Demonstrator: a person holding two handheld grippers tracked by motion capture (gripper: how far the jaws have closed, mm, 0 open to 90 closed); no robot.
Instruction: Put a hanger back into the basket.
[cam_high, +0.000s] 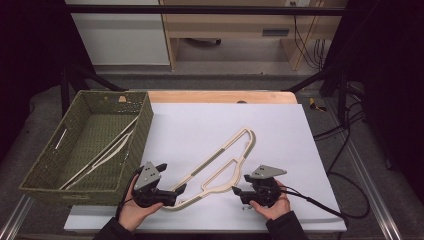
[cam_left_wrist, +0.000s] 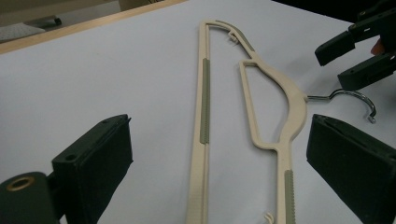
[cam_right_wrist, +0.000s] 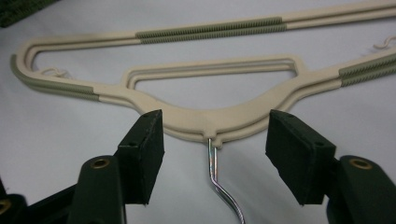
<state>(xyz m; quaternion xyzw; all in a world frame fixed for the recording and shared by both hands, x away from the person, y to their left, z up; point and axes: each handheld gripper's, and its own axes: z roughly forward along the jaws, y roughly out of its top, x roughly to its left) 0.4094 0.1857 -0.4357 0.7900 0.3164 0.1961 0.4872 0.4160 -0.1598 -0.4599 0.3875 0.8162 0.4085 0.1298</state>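
Observation:
A cream plastic hanger (cam_high: 220, 160) with grey-green grip strips and a metal hook lies flat on the white sheet. My left gripper (cam_high: 171, 178) stands open at the hanger's near-left end. In the left gripper view its jaws (cam_left_wrist: 219, 158) sit wide on either side of the hanger's (cam_left_wrist: 204, 93) two arms, touching neither. My right gripper (cam_high: 241, 183) is at the hook side. In the right gripper view it (cam_right_wrist: 215, 140) is open, with the hook's stem (cam_right_wrist: 212, 158) between the pads and the hanger's neck (cam_right_wrist: 224, 119) just ahead. The pads are clear of the stem.
A green woven basket (cam_high: 145, 125) stands at the left on the table, with another pale hanger (cam_high: 107, 150) lying inside it. The white sheet (cam_high: 280, 125) covers most of the tabletop. Cables (cam_high: 345, 210) trail off to the right.

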